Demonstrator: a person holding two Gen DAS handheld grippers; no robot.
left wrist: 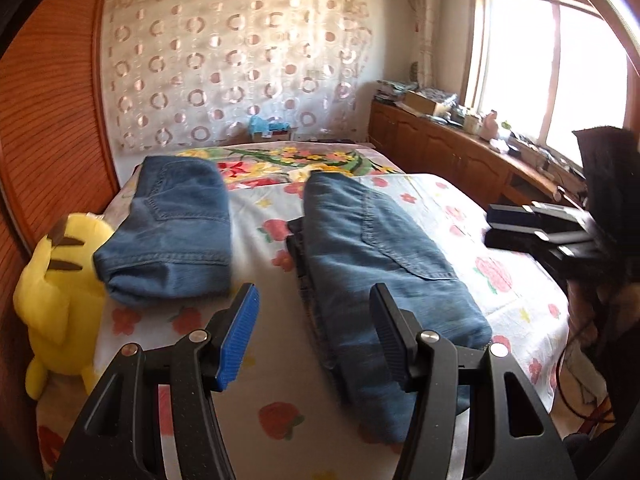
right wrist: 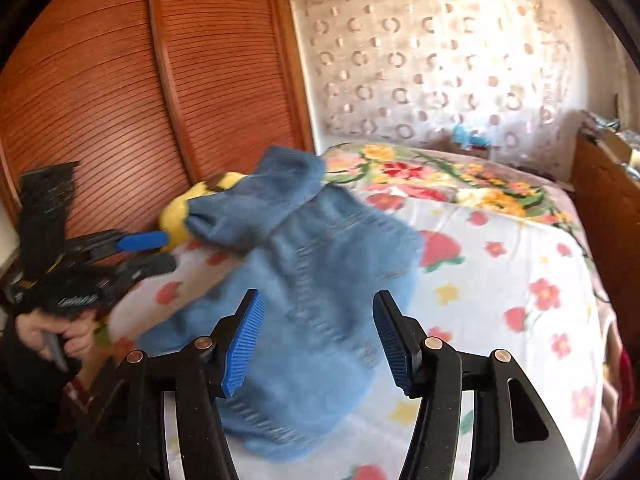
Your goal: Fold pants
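Observation:
Two folded blue denim pants lie on the bed. In the left wrist view one folded pair (left wrist: 176,232) lies at the left and a longer folded pair (left wrist: 384,276) lies at the centre right. My left gripper (left wrist: 314,336) is open and empty, held above the sheet between them. My right gripper (right wrist: 318,338) is open and empty above the longer pair (right wrist: 316,320), which looks blurred. The other folded pair (right wrist: 260,196) lies behind it. The right gripper also shows in the left wrist view (left wrist: 536,232) at the right edge, and the left gripper in the right wrist view (right wrist: 152,248).
A yellow plush toy (left wrist: 60,304) sits at the bed's left edge against the wooden wardrobe (left wrist: 52,120). The bed has a floral sheet (left wrist: 264,372). A wooden cabinet (left wrist: 440,148) with clutter runs under the window at the right.

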